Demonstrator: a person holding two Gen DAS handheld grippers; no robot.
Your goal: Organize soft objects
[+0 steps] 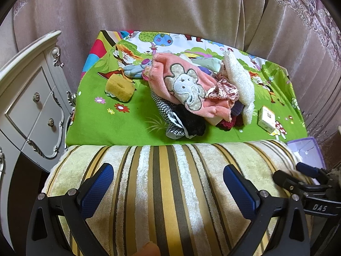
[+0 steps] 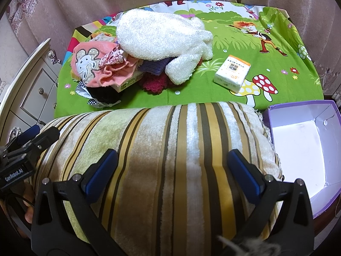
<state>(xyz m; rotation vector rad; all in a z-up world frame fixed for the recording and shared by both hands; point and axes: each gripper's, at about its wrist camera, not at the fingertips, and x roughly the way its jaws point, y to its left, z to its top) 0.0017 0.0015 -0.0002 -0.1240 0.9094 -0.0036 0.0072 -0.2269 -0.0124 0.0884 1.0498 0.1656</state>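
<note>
both grippers, left gripper [image 1: 168, 188] and right gripper [image 2: 172, 170], hover spread wide over the striped cushion [image 2: 162, 153], holding nothing. beyond it the clothes pile [image 1: 191, 98] sits on the green sheet [image 1: 110, 128]

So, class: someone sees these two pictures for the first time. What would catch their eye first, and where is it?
Probably the heap of soft things in the middle of the bright green cartoon sheet, topped by a pink elephant cloth and a fluffy white towel. Next, the striped cushion filling the foreground beneath both open tools, with an open purple box to its right.
</note>
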